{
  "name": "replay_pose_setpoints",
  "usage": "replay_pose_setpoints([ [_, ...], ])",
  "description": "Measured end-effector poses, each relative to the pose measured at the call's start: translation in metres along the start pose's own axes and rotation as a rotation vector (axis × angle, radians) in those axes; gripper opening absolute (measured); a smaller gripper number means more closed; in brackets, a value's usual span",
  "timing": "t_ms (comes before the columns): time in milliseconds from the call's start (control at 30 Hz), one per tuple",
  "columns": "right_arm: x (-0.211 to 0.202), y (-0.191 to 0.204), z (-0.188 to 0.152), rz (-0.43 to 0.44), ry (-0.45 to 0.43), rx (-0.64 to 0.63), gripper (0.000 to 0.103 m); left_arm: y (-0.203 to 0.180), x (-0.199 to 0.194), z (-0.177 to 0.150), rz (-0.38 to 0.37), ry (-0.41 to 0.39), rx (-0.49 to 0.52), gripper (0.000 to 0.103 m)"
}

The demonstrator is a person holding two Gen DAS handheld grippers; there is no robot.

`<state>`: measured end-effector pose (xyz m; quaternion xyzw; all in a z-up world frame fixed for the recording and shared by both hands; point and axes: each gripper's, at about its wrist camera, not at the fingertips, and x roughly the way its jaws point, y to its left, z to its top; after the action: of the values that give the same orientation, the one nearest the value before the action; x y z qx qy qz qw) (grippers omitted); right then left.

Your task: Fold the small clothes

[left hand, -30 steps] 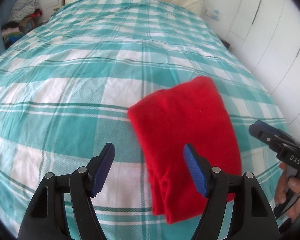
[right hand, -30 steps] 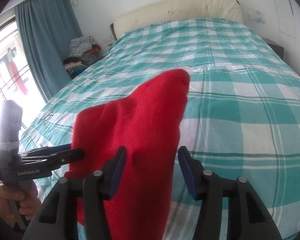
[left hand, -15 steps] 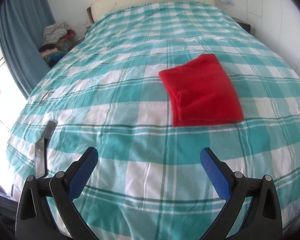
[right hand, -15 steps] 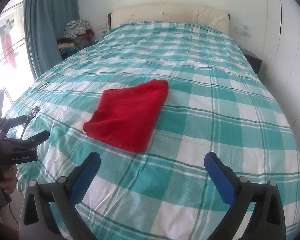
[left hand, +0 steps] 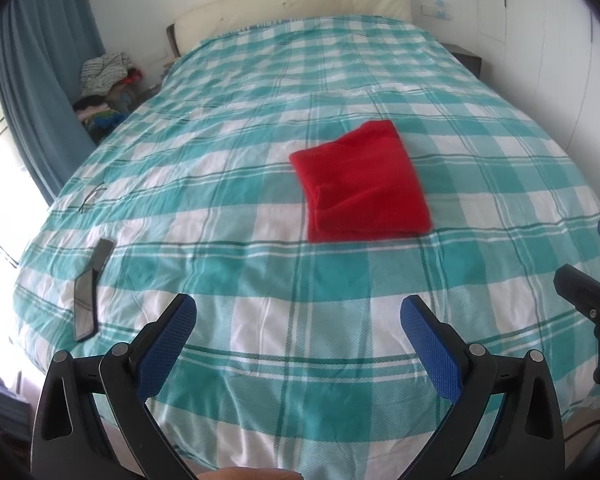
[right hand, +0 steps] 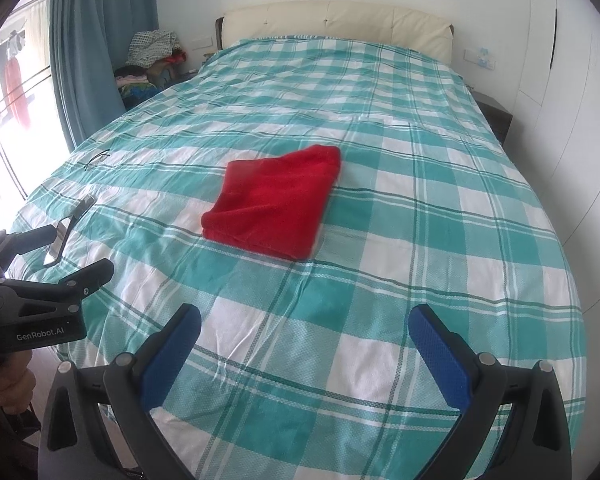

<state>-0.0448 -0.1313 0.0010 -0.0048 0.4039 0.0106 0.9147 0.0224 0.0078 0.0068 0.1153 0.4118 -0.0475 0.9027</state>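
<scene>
- Your left hand-held gripper point(left hand: 298, 326) stood with its blue-padded jaws spread wide and nothing between them, held above the near end of the bed.
- Your right hand-held gripper point(right hand: 304, 334) was spread just as wide, also with nothing in it.
- The folded red fleece garment point(left hand: 362, 182) lay flat on the teal-and-white checked bed cover point(left hand: 260, 120), well ahead of both hand-held grippers and touched by neither.
- From your left hand-held gripper it sat ahead and slightly to the right; from your right one it sat ahead and slightly to the left point(right hand: 278, 204).
- Its layered, folded edge faced back toward your left hand-held gripper.
- A narrow dark mirror-like strip point(left hand: 87, 298) lay on the cover ahead and left of your left hand-held gripper, well apart from the garment.
- A pile of mixed clothes point(right hand: 152, 56) sat beside the far left corner of the bed, next to the blue curtain point(right hand: 96, 40).
- A cream padded headboard point(right hand: 336, 24) stood at the far end.
</scene>
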Motion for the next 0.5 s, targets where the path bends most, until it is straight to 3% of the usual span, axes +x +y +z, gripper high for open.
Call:
replay_pose_setpoints([
  [200,0.0009,-0.0044,-0.0038,-0.017,0.011,0.025,0.102,0.0041,-0.0001,-0.0036,-0.023,0.005,-0.025,0.103],
  [500,0.0009,-0.0076,-0.0048,-0.020,0.011,0.035,0.102,0.0082,0.0020,-0.0054,0.000,0.007,-0.041,0.103],
])
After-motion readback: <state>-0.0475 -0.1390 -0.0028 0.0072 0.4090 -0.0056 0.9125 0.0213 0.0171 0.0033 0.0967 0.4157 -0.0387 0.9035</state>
